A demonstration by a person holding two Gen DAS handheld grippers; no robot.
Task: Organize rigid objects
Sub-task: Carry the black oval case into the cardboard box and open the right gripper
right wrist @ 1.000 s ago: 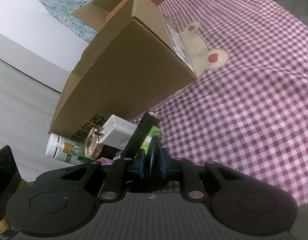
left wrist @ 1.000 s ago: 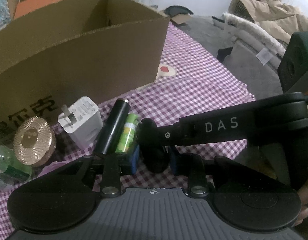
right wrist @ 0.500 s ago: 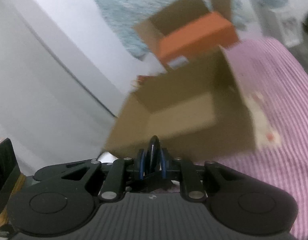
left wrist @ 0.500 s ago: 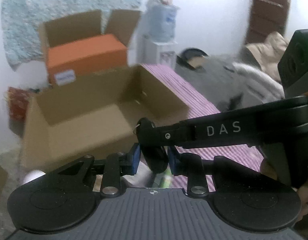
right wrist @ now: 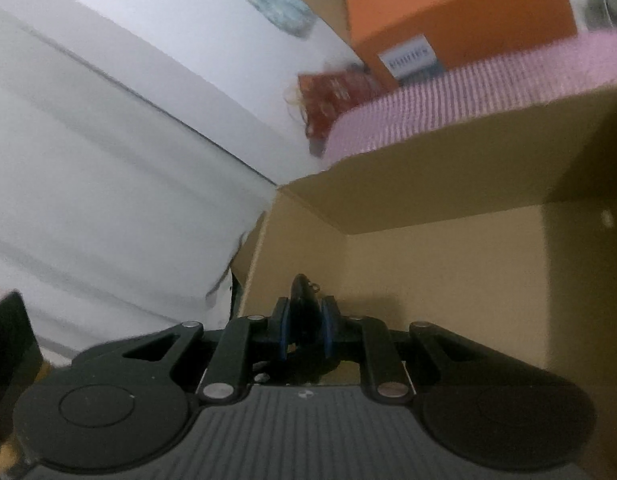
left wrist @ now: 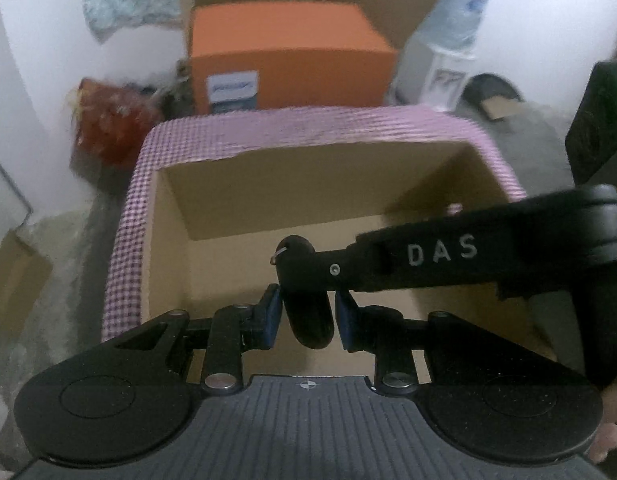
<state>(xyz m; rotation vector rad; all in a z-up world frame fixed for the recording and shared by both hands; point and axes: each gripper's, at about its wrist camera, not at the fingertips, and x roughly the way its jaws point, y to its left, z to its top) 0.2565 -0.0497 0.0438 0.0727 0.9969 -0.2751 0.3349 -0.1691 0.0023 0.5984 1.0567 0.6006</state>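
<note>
- Looking down into an open cardboard box (left wrist: 268,184) – plain brown walls and floor, nothing visible inside in the part that shows.
- Held in the air above the box floor: a black item (left wrist: 306,332), rounded and flat, with a small metal ring (left wrist: 278,255) at its far end.
- Clenched on that item from the right side of the left wrist view by the right gripper (right wrist: 304,320), with blue pads (right wrist: 283,332) pressed against both of its thin faces.
- Flanked closely as well by the left gripper (left wrist: 310,314), one blue pad on either side of the item's wider body; cannot tell whether those pads press on it or merely sit beside it.
- Around the box, a purple checked cloth (left wrist: 308,124), visible along the far and left edges.
- Beyond the cloth, an orange box (left wrist: 284,40) with a white label, standing inside a larger open carton.
- Left of the orange box, a red bag (left wrist: 112,120), blurred.
- Behind everything, a white wall – blurred in the right wrist view.
</note>
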